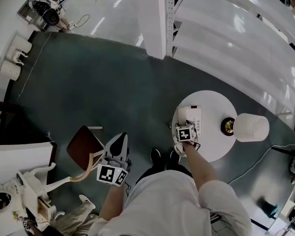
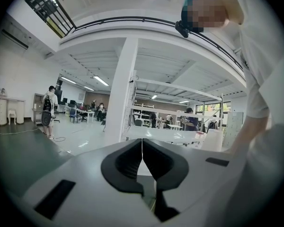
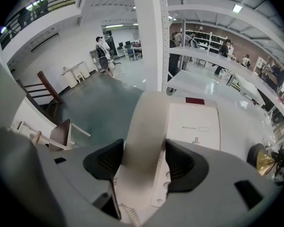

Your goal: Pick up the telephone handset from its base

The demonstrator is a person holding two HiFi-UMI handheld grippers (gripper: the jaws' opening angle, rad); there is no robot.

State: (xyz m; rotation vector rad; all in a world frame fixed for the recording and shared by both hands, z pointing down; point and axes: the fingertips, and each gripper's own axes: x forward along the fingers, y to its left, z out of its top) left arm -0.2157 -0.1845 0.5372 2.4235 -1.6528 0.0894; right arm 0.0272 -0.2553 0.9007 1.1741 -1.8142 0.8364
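A white telephone base (image 1: 195, 118) stands on a small round white table (image 1: 216, 149). Its handset (image 3: 146, 122) lies along the left side of the base (image 3: 194, 124), with the coiled cord (image 3: 128, 213) showing below. My right gripper (image 3: 143, 162) points steeply down over it, and both dark pads touch the handset's sides. In the head view the right gripper (image 1: 183, 125) sits over the phone's near left edge. My left gripper (image 2: 142, 162) is held level away from the table, its pads pressed together with nothing between them; in the head view the left gripper (image 1: 121, 137) is beside my body.
A white lamp shade (image 1: 251, 127) and a brass object (image 1: 228, 126) stand on the table's right side. A brown-seated chair (image 1: 84, 146) is on the dark floor mat at my left. A white pillar (image 1: 155, 18) and white shelving (image 1: 236, 28) rise behind the table.
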